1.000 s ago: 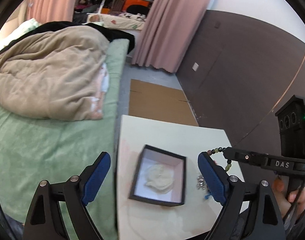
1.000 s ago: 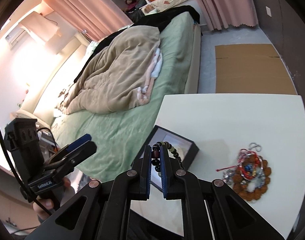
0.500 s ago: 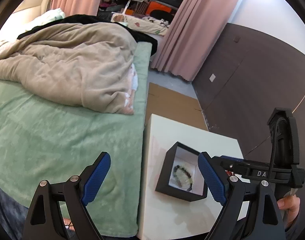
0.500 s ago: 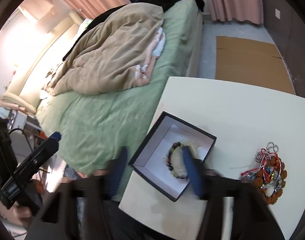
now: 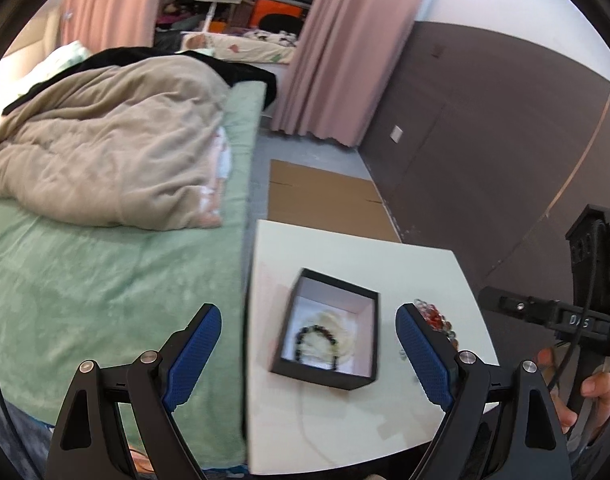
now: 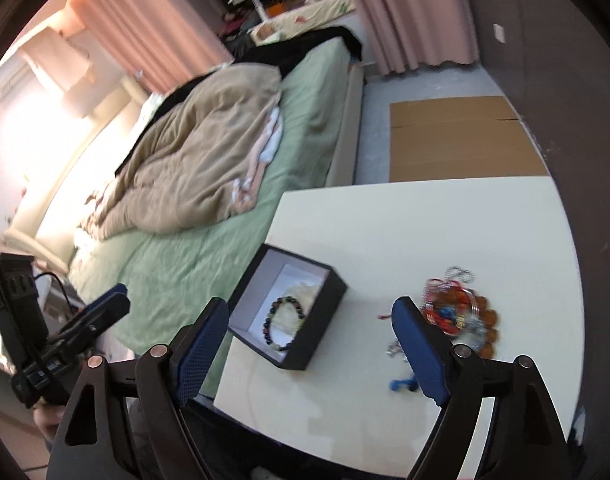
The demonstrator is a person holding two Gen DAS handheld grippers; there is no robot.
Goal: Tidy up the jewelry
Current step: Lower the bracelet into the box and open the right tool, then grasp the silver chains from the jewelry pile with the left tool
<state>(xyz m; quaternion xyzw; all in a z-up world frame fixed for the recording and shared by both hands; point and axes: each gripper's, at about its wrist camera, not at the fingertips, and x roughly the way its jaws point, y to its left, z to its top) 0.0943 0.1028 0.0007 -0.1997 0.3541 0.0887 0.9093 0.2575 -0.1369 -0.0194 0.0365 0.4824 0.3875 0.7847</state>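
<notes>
Right wrist view: one dark beaded bracelet [image 6: 281,325], round glossy beads in black, green and brown tones, closed loop, lying flat on the pale lining of an open shallow black square gift box [image 6: 325,322]. Box stands on a cream-white rectangular table [image 6: 445,240], near its bed-side edge. Heap of mixed jewelry [image 6: 459,314], with brown wooden beads, red cord and silver chain, lies on the same table, well apart from the box.

Left wrist view: same bracelet [image 5: 316,340] inside the box [image 5: 327,372]; jewelry heap [image 5: 435,320] partly hidden behind a blue pad.

Right gripper [image 6: 311,344]: black frame, blue textured pads, jaws spread wide, holding nothing, above the table with the box between the fingers in view. Left gripper [image 5: 308,354]: same build, jaws spread wide, empty, touching nothing.

Writing: white letters on the right gripper's body in the left wrist view, blurred, first letter "D", the rest unreadable.
</notes>
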